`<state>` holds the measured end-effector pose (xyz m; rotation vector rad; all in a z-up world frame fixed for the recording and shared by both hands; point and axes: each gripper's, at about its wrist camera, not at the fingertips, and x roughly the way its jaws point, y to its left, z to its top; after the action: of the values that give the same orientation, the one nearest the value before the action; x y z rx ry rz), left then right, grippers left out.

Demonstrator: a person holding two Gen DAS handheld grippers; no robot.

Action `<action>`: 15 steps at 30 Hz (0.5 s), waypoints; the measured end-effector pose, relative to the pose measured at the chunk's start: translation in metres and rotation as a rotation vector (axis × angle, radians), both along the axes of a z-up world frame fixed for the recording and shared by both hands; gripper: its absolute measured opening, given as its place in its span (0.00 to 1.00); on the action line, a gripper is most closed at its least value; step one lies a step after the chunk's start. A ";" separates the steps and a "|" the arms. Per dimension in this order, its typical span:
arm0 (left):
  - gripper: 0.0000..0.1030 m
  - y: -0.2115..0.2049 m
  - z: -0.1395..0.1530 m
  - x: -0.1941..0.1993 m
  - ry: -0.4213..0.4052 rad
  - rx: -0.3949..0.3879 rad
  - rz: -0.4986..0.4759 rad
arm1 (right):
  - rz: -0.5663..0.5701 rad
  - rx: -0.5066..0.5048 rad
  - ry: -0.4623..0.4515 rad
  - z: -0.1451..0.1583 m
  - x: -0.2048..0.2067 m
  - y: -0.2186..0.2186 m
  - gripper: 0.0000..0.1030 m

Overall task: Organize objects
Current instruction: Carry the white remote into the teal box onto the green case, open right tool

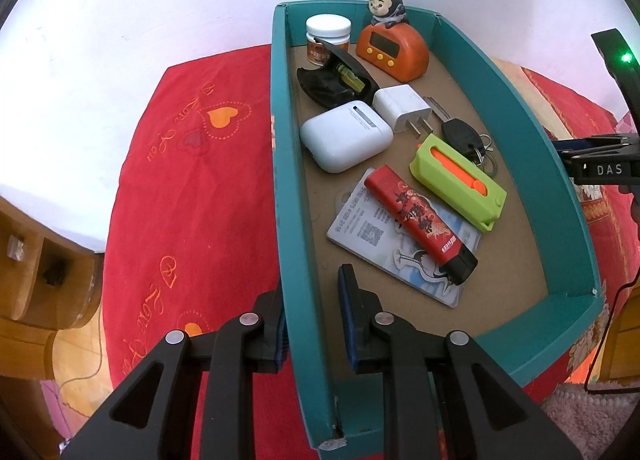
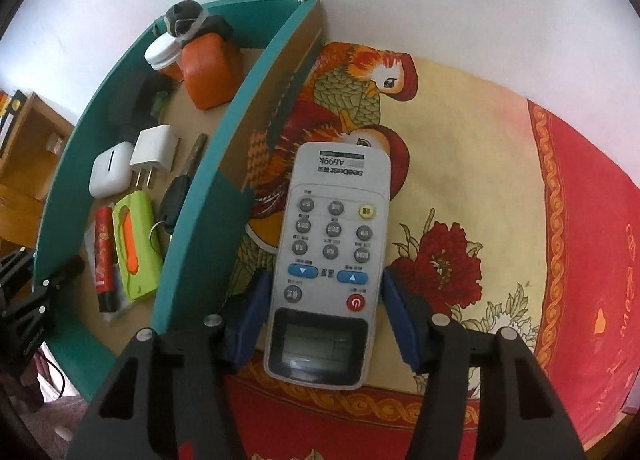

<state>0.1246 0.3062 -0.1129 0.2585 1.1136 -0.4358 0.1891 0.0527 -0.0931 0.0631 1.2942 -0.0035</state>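
One remote (image 2: pixel 328 260) in R view only, card (image 1: pixel 400 236) L view only

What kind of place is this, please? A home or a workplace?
Probably a bedroom at home: a red embroidered bedspread lies against a white wall, wooden furniture stands beside it, and personal items like a remote control and keys are about.

Home bedroom: embroidered red bedspread (image 1: pixel 192 188), wooden furniture (image 1: pixel 36 284).
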 end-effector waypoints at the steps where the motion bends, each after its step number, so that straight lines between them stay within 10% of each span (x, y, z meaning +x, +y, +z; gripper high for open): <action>1: 0.20 0.000 0.000 0.000 0.000 0.000 -0.001 | -0.009 0.010 -0.003 0.000 -0.001 -0.001 0.54; 10: 0.21 0.000 0.000 0.000 -0.002 0.001 -0.004 | -0.117 0.264 -0.093 0.036 -0.012 -0.032 0.51; 12: 0.21 0.000 0.000 0.000 -0.002 0.001 -0.004 | -0.124 0.255 -0.119 0.048 -0.012 -0.030 0.17; 15: 0.21 0.000 0.000 0.000 0.000 0.001 -0.004 | -0.147 0.335 -0.127 0.056 -0.008 -0.035 0.08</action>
<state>0.1244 0.3058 -0.1129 0.2621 1.1130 -0.4391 0.1812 0.0173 -0.0368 0.4381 1.1503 0.0905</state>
